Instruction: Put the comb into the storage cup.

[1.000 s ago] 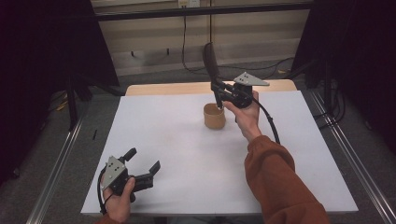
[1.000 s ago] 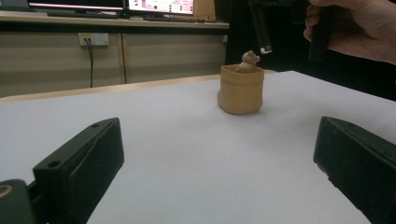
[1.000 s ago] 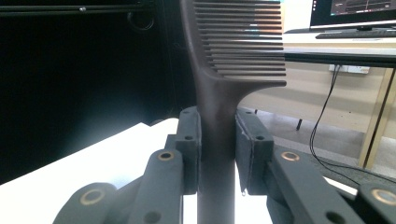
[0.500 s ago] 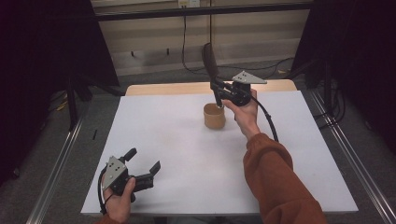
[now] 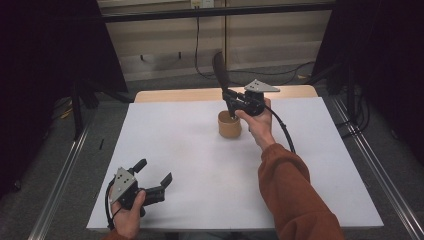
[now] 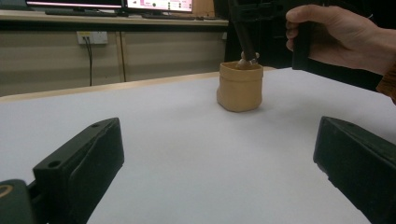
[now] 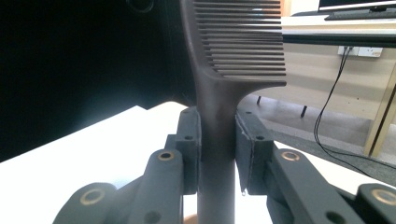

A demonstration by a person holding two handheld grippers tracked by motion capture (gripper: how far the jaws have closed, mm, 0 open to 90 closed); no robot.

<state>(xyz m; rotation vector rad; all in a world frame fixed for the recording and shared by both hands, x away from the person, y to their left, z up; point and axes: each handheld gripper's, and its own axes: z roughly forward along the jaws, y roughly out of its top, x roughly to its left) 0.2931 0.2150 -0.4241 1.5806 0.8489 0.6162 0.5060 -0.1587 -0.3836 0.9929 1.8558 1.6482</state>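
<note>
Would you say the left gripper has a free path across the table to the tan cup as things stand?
Probably yes: the left gripper is open, and bare white table lies between it and the cup, though the right gripper holds a comb above it.

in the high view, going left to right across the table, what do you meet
left hand-held gripper, open at the near left edge → tan cup → right hand-held gripper, shut on the dark comb

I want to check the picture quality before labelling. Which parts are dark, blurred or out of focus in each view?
High view: the white table is evenly lit and the surroundings fall into black. Left gripper view: the near left tongs are soft, the tan cup sharper. Right gripper view: the comb and right tongs look dim against a black left side.
</note>
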